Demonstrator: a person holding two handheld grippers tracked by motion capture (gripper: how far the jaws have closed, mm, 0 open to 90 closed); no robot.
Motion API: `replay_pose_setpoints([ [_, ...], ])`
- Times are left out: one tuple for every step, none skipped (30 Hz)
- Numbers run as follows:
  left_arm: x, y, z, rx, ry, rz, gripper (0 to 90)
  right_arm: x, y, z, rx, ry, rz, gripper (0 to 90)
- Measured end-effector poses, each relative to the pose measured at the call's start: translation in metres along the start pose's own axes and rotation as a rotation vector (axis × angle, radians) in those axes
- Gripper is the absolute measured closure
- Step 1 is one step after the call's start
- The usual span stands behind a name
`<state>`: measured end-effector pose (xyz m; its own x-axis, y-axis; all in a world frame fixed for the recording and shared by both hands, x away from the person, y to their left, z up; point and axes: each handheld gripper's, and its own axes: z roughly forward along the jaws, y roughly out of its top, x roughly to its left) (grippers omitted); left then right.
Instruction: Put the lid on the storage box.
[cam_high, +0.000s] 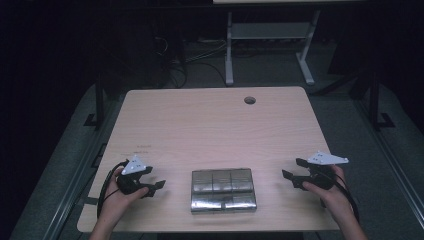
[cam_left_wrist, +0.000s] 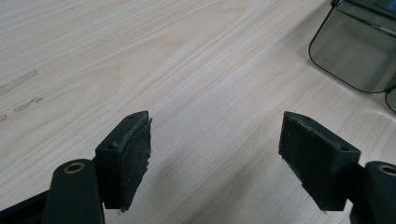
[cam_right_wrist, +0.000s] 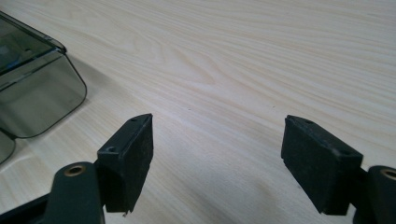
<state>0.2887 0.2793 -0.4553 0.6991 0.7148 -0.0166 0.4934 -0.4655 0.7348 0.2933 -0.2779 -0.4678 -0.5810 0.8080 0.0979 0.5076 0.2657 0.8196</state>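
One clear compartmented box (cam_high: 223, 190) on table (cam_high: 200, 125), contents unclear, both grippers' jaws apart, empty

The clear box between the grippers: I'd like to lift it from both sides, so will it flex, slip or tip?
The box looks like stiff, thin-walled plastic with dividers, so probably rigid and light. Its glossy, rounded walls could slip between the pads. Low, wide and flat on the table, it seems unlikely to tip or roll.
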Motion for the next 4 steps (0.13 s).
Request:
replay_pose_setpoints([
  [0.0000, -0.0005, 0.0003, 0.001, -0.001, -0.004, 25.0, -0.0003, -0.0006, 0.0004, 0.005, -0.005, 0.002, 22.3],
  [0.0001, -0.0011, 0.0008, 0.003, -0.003, -0.007, 25.0, -0.0005, -0.0009, 0.0008, 0.008, -0.009, 0.005, 21.5],
  [0.0009, -0.0015, 0.0013, 0.008, -0.001, -0.001, 25.0, -0.0007, -0.0011, 0.0010, 0.007, -0.009, 0.004, 21.5],
  [0.0012, -0.0022, 0.0019, 0.013, -0.004, -0.003, 25.0, -0.0008, -0.0012, 0.0011, 0.009, -0.012, 0.006, 21.2],
])
